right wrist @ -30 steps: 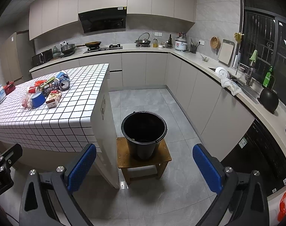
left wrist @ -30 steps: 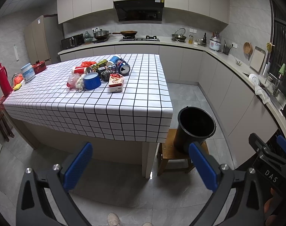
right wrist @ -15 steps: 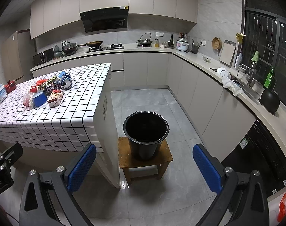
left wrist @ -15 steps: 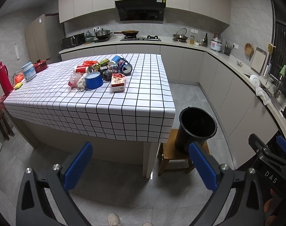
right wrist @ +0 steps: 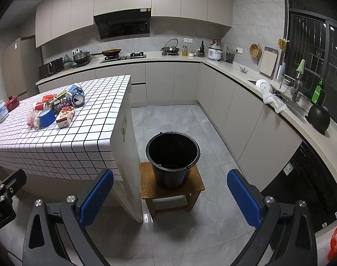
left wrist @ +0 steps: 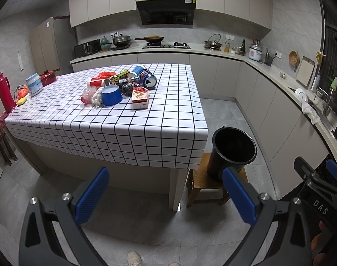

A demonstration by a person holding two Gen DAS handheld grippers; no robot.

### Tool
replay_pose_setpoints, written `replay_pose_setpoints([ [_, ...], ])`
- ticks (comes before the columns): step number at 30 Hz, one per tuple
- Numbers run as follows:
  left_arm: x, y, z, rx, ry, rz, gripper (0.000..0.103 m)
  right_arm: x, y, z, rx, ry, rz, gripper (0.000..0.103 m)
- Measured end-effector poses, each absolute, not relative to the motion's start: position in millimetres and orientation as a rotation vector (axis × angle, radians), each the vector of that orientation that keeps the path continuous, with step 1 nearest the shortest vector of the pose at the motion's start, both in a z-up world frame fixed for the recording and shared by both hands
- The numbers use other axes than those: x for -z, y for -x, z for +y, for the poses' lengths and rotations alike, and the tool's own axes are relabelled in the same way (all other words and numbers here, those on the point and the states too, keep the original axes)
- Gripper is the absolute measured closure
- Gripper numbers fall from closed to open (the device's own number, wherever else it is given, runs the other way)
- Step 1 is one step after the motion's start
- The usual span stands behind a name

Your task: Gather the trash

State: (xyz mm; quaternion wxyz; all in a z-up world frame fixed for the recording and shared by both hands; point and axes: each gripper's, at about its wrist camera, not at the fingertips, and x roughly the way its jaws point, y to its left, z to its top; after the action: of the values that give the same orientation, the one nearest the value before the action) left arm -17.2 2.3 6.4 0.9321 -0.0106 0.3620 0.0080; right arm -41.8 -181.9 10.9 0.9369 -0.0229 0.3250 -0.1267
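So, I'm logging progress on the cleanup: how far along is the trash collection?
Barely started. Nothing looks collected: the trash pile sits on the checkered table, and the black bucket on the stool looks nearly empty, perhaps one small scrap inside. Nothing is in hand: left gripper and right gripper are both open. All pieces remain.

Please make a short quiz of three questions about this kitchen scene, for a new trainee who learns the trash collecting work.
1. True or false: the black bucket stands on the floor.
2. Which item of the trash pile lies nearest the table's front edge? A) red and white carton B) blue can C) blue tub
3. How do the jaws of the left gripper and the right gripper stand, and what do they hold?

Key
1. False: it stands on a wooden stool beside the checkered table.
2. A
3. Both open, both hold nothing.
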Motion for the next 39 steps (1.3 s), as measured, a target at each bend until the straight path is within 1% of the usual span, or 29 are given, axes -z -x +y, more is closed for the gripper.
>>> replay_pose_setpoints([
  [26,-4,10,7,-0.021,0.02,0.746,0.0,-6,26,-180,0.239,0.049,0.668,0.0],
  [39,-3,-3,29,-0.081,0.043,0.746,0.0,0,13,-166,0.174,0.06,0.66,0.0],
])
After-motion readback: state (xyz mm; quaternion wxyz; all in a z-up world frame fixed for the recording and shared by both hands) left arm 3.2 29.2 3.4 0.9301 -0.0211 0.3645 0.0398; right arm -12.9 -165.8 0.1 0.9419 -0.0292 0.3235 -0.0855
